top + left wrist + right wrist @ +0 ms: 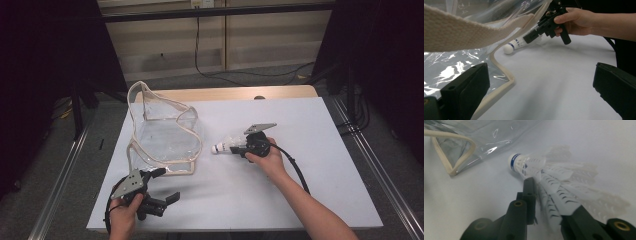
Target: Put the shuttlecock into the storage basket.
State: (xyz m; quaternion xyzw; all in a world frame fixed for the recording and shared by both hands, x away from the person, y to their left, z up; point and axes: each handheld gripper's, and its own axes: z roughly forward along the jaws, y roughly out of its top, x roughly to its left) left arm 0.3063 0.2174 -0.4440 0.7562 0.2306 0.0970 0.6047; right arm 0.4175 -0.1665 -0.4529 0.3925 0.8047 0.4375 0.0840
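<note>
Far left on the table (300, 200): a clear bag (165, 135) with cream trim, standing up, mouth open at the top. Near left, just beside the bag's near edge: the left gripper (162, 185), jaws wide apart, nothing between them. Right of the bag, near the middle: a white shuttlecock (223, 146), cork tip toward the bag, close to the table. Right again: the right gripper (239, 148), jaws pinched tight on the feathers. Step in hand, by the look of it: picking up the shuttlecock to put in the bag. Next, most likely: lift up, carry left over the open mouth, maybe hold the bag steady with the free claw, then let go.
</note>
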